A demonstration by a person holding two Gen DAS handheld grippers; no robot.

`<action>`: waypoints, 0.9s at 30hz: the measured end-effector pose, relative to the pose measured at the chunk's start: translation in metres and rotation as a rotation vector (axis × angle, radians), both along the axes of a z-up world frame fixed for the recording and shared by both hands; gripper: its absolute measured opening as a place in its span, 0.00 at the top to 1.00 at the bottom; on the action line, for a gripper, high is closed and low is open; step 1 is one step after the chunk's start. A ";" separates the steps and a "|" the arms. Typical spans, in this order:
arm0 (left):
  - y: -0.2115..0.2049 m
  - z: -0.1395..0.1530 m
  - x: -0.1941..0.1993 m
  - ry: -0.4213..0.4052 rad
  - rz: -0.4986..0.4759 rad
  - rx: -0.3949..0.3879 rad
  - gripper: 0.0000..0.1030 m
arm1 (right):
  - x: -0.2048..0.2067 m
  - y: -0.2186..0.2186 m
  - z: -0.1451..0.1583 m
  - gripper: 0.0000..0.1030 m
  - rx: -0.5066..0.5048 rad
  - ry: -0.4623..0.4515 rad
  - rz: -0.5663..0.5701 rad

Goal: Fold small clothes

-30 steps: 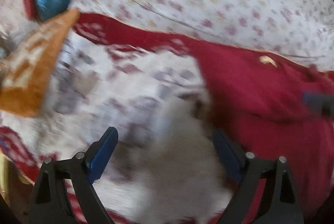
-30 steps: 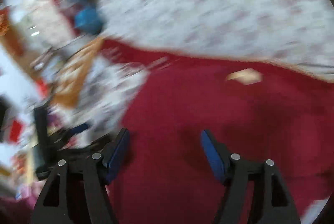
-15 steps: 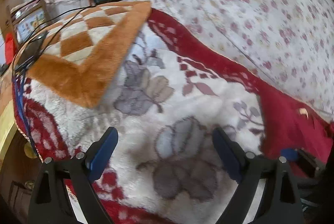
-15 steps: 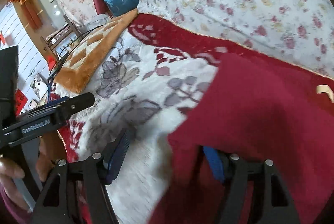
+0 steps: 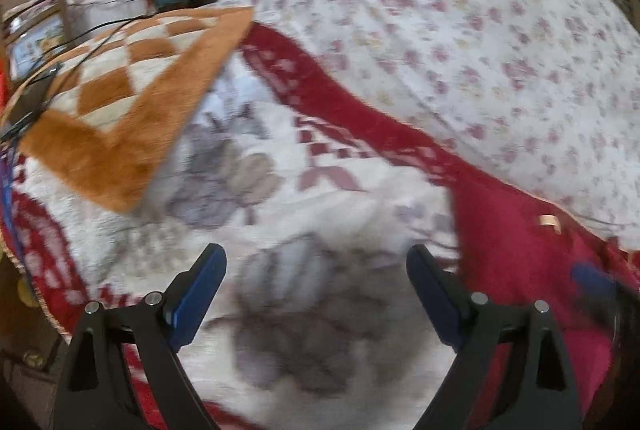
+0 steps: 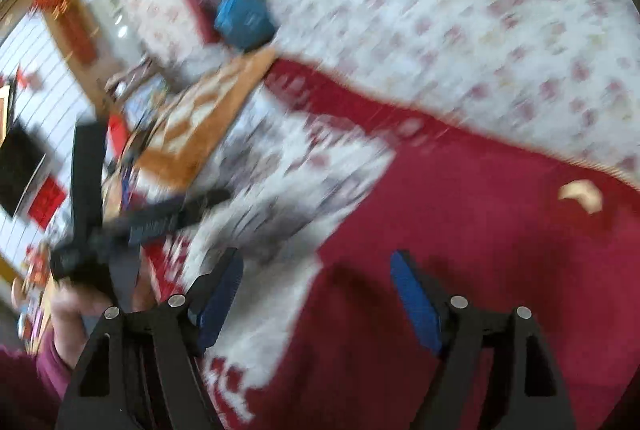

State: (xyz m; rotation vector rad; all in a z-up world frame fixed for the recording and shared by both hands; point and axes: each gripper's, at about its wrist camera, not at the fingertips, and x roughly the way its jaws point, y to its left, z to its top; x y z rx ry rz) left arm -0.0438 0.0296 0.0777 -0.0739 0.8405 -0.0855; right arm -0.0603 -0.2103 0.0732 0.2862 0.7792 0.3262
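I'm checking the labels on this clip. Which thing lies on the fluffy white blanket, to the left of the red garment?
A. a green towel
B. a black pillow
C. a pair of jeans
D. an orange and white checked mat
D: the orange and white checked mat lies on the fluffy white blanket, left of the red garment.

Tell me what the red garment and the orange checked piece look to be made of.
Red garment: a soft matte knit or fleece, judging by its dull, even surface; blur leaves it open. Orange checked piece: plush pile fabric, with a fuzzy nap along its edge.
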 end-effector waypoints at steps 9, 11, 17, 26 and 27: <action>-0.074 -0.025 0.011 0.059 -0.163 0.094 0.12 | 0.104 -0.001 -0.066 0.44 -0.256 0.214 -0.101; -0.080 -0.034 0.015 0.079 -0.157 0.138 0.12 | 0.111 0.004 -0.071 0.44 -0.297 0.175 -0.145; -0.082 -0.051 0.019 0.128 -0.136 0.206 0.12 | 0.111 -0.023 -0.067 0.38 -0.201 0.202 -0.219; -0.082 -0.049 0.017 0.118 -0.128 0.217 0.12 | 0.019 -0.008 -0.052 0.29 -0.239 0.194 -0.140; -0.082 -0.049 0.016 0.118 -0.127 0.217 0.12 | 0.018 -0.008 -0.058 0.29 -0.247 0.206 -0.145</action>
